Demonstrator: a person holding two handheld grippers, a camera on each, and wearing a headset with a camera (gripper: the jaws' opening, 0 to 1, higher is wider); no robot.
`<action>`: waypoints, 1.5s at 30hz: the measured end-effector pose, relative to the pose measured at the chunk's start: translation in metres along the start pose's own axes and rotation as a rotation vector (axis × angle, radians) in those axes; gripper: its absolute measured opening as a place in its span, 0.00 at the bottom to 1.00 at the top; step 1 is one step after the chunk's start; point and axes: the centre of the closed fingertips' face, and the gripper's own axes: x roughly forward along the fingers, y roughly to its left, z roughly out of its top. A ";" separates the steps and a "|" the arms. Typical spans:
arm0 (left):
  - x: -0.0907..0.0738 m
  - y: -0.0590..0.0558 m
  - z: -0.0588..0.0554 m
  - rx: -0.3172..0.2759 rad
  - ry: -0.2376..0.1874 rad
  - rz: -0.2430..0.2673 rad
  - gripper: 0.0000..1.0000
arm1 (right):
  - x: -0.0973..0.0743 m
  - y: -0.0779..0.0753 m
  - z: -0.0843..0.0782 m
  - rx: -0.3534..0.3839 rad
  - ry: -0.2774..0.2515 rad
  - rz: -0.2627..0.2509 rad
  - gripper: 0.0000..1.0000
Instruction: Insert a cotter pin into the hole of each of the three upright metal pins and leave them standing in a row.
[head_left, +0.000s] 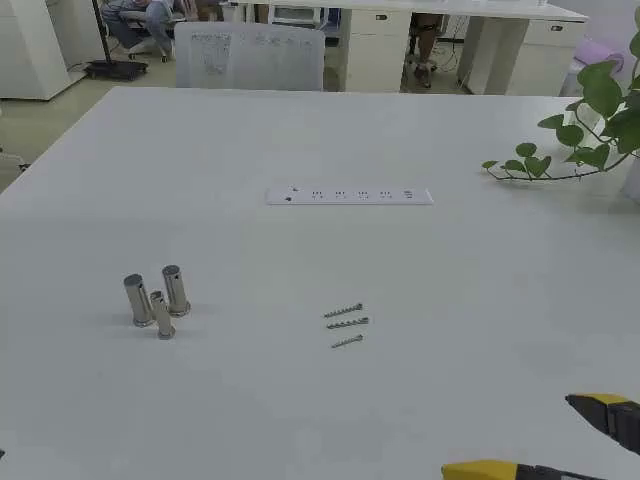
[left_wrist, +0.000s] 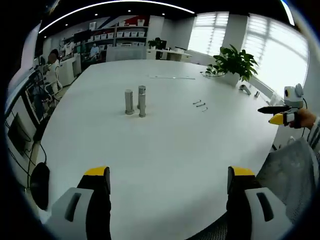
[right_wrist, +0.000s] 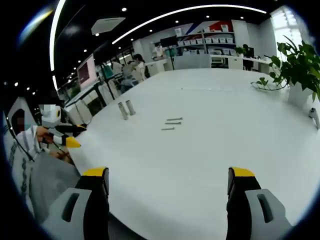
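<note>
The white table (head_left: 450, 300) is bare around the work, and the plant (head_left: 600, 110) and power strip (head_left: 350, 195) sit well apart, blocking nothing. The left gripper (left_wrist: 170, 175) and right gripper (right_wrist: 170, 175) are both spread wide and empty. Three steel pins (head_left: 175, 290) stand bunched at left, probably heavy, stiff and tippable, so grasp mid-shaft. Three cotter pins (head_left: 346, 322) lie near centre, likely light, thin and slippery, best pinched at the head end.

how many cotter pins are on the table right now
3 cotter pins, lying side by side on the table, to the right of the upright metal pins: far one, middle one, near one. None looks hidden.
</note>
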 end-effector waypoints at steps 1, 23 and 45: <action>0.000 0.001 0.000 -0.001 0.003 0.000 0.91 | 0.000 -0.001 0.000 -0.003 0.001 -0.004 1.00; 0.002 0.004 0.001 -0.005 -0.023 0.008 0.89 | 0.000 0.004 -0.016 0.003 0.037 -0.010 0.99; -0.003 0.010 -0.005 -0.020 -0.020 0.025 0.88 | 0.010 0.011 -0.012 -0.054 0.057 0.011 0.99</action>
